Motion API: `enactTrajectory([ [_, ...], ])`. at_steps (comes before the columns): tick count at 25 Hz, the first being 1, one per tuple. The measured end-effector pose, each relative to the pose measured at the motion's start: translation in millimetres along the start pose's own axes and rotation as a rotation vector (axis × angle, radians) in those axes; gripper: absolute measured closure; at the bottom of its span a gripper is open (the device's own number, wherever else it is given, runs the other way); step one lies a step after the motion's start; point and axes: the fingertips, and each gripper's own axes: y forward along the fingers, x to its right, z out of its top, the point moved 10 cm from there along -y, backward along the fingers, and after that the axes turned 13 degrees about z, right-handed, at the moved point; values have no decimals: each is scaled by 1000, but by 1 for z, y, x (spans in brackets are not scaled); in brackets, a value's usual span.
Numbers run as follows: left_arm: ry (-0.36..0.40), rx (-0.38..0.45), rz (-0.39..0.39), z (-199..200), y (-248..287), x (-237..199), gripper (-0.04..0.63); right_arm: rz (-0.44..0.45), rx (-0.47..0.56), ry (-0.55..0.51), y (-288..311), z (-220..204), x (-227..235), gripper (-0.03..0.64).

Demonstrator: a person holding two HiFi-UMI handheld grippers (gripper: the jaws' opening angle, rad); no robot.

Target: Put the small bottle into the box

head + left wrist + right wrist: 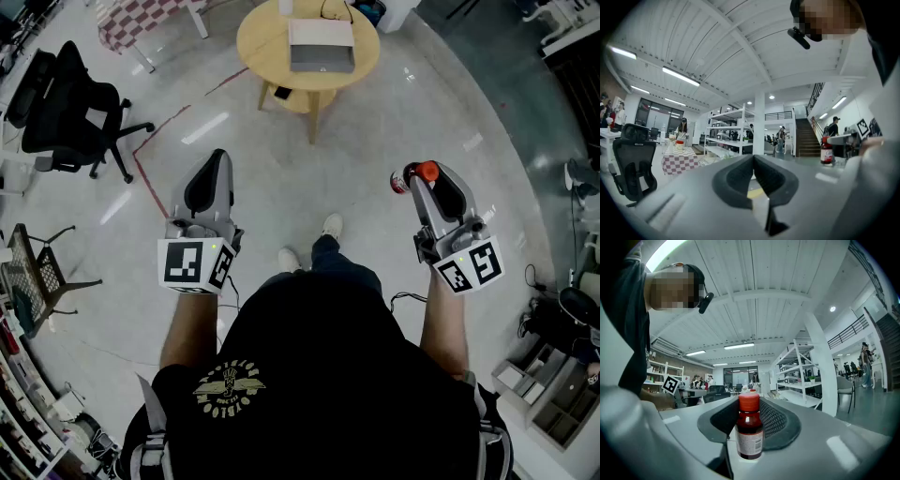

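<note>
**Asker:** Where is the small bottle?

**Describer:** The small bottle [408,178] is dark red with an orange-red cap. It is clamped in the right tongs [433,178], in the air above the shiny floor [281,159], at about two o'clock from the person's body. In the right gripper view it stands upright between the two dark pads, which are closed against its sides.

**Asker:** And the other tongs?

**Describer:** The left tongs [217,159] are at about ten o'clock from the body and held level. Their jaws are closed against each other, with nothing between them.

**Asker:** Where is the box?

**Describer:** The box [322,45] is pale and flat. It rests on a round wooden counter [255,47] at twelve o'clock, well apart from both tongs. A black office chair [61,103] stands far out at ten o'clock, by the left edge.
</note>
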Motion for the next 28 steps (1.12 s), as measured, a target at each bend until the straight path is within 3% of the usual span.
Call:
enactTrajectory([
  [14,1,-77,-33,-18,39,25,595,14,-20,46,1,-6,40,471],
  [28,13,-88,-3,-20,115,63,595,36,-13,44,11,-2,132,471],
])
